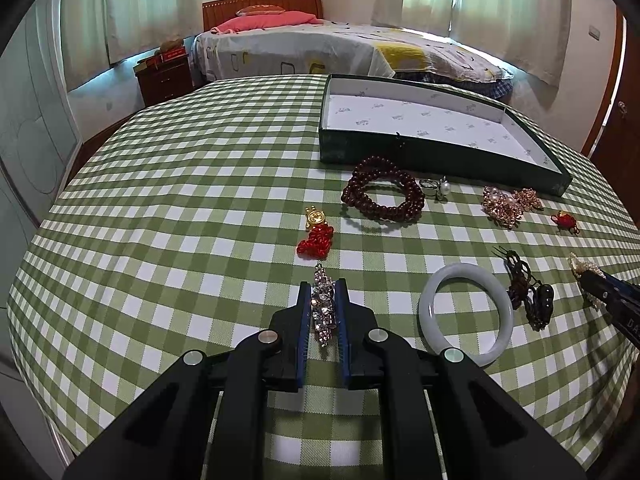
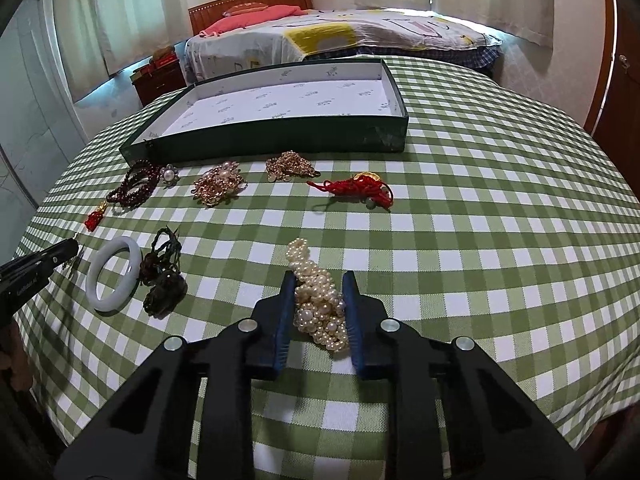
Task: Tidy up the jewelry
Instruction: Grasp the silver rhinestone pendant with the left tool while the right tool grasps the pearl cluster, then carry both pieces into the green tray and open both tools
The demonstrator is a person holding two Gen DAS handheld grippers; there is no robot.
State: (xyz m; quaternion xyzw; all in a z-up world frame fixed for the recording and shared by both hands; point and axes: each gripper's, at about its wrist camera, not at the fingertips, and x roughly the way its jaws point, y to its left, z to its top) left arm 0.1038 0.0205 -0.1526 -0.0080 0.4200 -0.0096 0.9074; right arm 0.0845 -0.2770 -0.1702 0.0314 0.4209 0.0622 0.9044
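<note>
A: Nearest, the left gripper (image 1: 323,312) is clamped on the rhinestone clip (image 1: 322,307); the right gripper (image 2: 319,307) pinches the pearl bunch (image 2: 318,300), both low over the worktop (image 1: 180,200).

B: Risks?

A: Loose pearl strands could slip out or snag on the carry. Farther off, the bangle (image 1: 466,314) and beads (image 1: 382,194) wait, then the empty box (image 1: 440,148).

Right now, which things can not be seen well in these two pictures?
- Rhinestone clip, left wrist view: the left tool covers its sides.
- Pearl bunch, right wrist view: its near end is behind the right tool.
- Ring, left wrist view: too small to see detail.
- Box, both views: the inside of the near wall is hidden.
</note>
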